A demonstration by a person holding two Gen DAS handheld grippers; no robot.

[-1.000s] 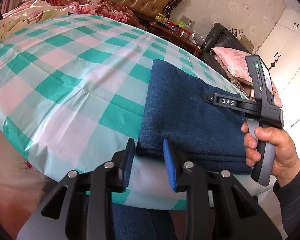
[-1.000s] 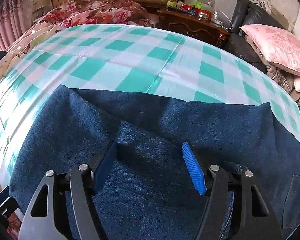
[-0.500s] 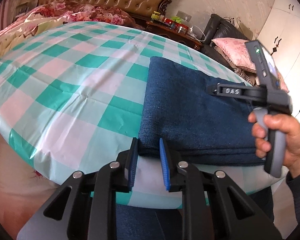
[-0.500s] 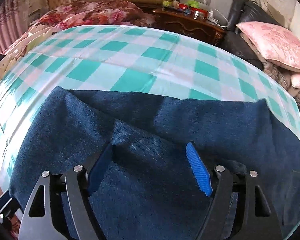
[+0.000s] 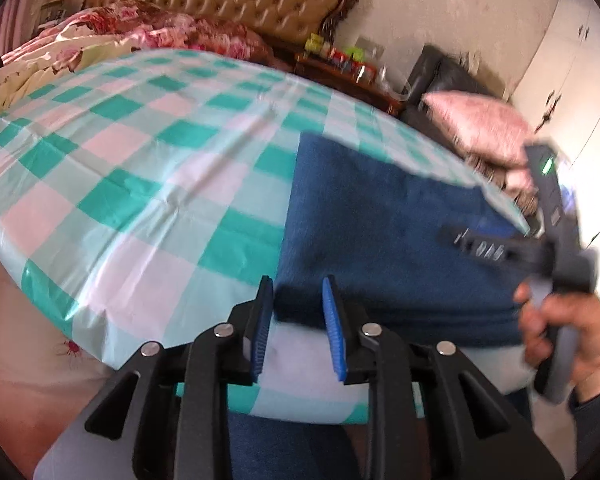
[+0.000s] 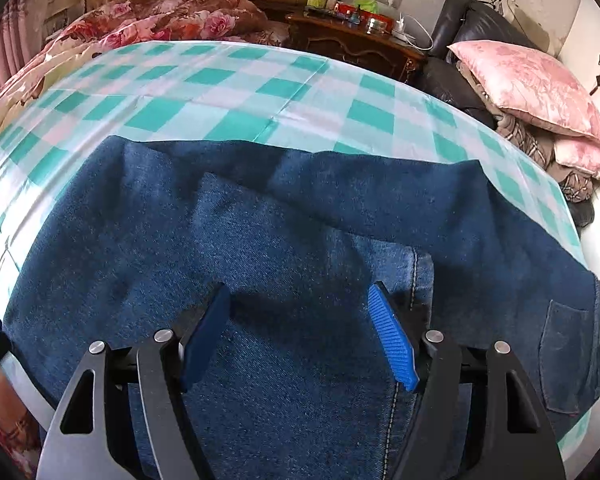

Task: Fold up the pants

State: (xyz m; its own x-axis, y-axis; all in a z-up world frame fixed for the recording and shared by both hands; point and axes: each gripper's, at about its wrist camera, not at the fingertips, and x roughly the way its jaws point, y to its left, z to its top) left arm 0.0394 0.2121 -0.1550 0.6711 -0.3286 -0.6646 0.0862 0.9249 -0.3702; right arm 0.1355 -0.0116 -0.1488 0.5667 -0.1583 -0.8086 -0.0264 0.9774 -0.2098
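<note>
The dark blue denim pants point(image 5: 388, 236) lie folded flat on the green, pink and white checked tablecloth point(image 5: 140, 168), near its front edge. My left gripper point(image 5: 296, 320) is open, its blue pads either side of the fold's near left corner, not clamped. My right gripper point(image 6: 300, 332) is open and empty, just above the middle of the pants point(image 6: 300, 220). A back pocket point(image 6: 568, 356) shows at the right end. The right gripper body point(image 5: 556, 236) and hand appear blurred in the left wrist view.
A bed with a flowered quilt point(image 6: 160, 20) and tufted headboard stands behind the table. A wooden nightstand point(image 6: 356, 40) with jars, a black chair and pink pillows point(image 6: 528, 84) lie at the back right. The table's front edge point(image 5: 300, 404) is just below the left gripper.
My left gripper narrowed at the fold's corner, then opened wider again. My right gripper has risen and pulled back a little, so more of the pants shows.
</note>
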